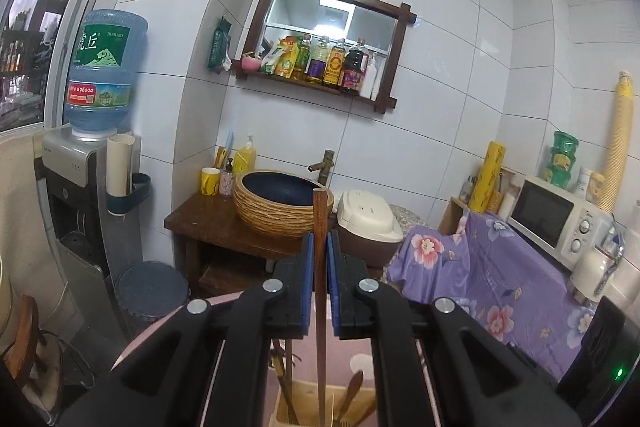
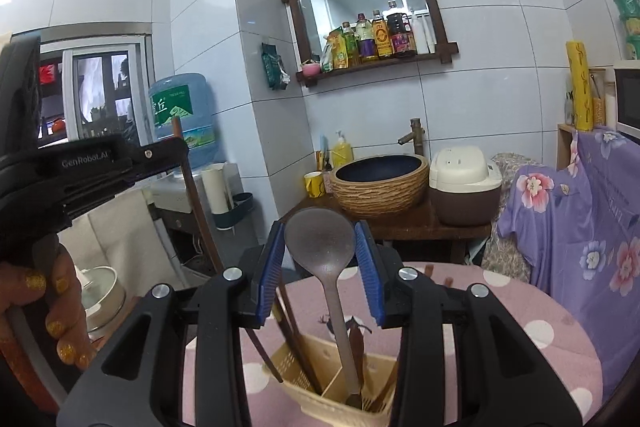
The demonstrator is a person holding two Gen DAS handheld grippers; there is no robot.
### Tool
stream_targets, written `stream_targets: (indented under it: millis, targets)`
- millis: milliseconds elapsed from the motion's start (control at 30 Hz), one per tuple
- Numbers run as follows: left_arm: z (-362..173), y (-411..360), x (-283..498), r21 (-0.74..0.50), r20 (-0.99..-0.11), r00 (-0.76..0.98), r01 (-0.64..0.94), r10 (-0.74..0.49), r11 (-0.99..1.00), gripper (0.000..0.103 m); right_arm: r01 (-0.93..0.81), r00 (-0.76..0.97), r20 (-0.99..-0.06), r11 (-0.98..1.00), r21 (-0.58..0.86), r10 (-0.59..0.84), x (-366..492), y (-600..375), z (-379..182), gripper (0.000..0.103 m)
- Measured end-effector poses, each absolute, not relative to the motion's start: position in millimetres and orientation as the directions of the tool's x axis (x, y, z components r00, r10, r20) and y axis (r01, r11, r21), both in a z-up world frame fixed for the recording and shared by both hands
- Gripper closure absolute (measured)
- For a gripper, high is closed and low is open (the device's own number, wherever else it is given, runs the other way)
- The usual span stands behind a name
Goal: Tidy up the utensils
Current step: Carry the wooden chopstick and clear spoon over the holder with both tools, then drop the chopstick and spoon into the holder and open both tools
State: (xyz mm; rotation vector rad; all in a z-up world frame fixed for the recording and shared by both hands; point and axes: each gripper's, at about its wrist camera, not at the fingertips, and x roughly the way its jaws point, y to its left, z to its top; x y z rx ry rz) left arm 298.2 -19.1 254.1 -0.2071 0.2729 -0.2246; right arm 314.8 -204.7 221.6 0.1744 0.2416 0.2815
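Observation:
My left gripper (image 1: 319, 241) is shut on a dark wooden chopstick (image 1: 319, 291) held upright, its lower end reaching down into the cream utensil holder (image 1: 304, 407). The same gripper shows at the left in the right wrist view (image 2: 176, 147), with the chopstick (image 2: 196, 203) slanting down. My right gripper (image 2: 320, 231) is open, its blue pads either side of a grey-brown spoon (image 2: 320, 239) that stands bowl-up in the cream holder (image 2: 308, 387). I cannot tell whether the pads touch the spoon. Other chopsticks (image 2: 296, 339) and wooden utensils stand in the holder.
The holder stands on a round table with a pink dotted cloth (image 2: 500, 339). Behind are a basin (image 2: 380, 183) on a wooden stand, a rice cooker (image 2: 464, 183), a water dispenser (image 1: 96, 75), a microwave (image 1: 552, 219) and a purple floral cloth (image 1: 480, 259). A lidded pot (image 2: 100, 291) sits low left.

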Motion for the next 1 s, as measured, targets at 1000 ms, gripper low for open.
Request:
stream_targets:
  millis: [1000]
  targets:
    - [113,-28,304,-0.164,-0.396,0.895,0.151,-0.205,0.975,0.092,-0.159,0.908,-0.368,0.978,0.134,0.198,320,-191,72,0.056]
